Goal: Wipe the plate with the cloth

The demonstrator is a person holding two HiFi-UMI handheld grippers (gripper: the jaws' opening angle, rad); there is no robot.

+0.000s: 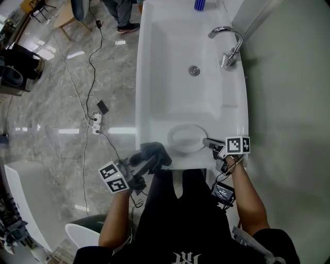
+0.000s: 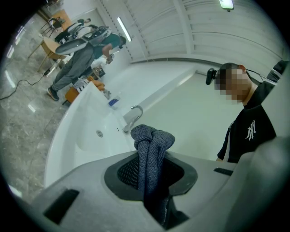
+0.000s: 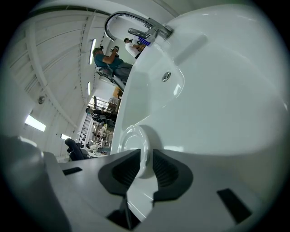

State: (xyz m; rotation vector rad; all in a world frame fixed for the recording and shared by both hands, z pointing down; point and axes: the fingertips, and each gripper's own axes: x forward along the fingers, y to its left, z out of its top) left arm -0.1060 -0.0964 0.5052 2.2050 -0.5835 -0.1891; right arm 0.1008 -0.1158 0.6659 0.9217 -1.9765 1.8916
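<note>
A white plate [image 1: 185, 138] rests on the front ledge of the white sink [image 1: 154, 62], just ahead of my body. My right gripper [image 1: 207, 142] reaches in from the right; in the right gripper view its pads [image 3: 124, 170] clamp the plate's [image 3: 131, 140] rim, so my right gripper [image 3: 145, 166] is shut on it. A dark grey cloth [image 1: 153, 151] hangs bunched to the plate's left, apart from it, at the sink's front corner. In the left gripper view my left gripper [image 2: 152, 171] is shut on the cloth [image 2: 153, 136], which bulges above the jaws.
A chrome faucet [image 1: 227, 44] stands at the basin's right side, the drain [image 1: 194, 70] in its middle, and a blue object [image 1: 199, 4] at the far rim. Cables and a power strip [image 1: 96, 121] lie on the tiled floor to the left. A person [image 1: 122, 13] stands beyond the sink.
</note>
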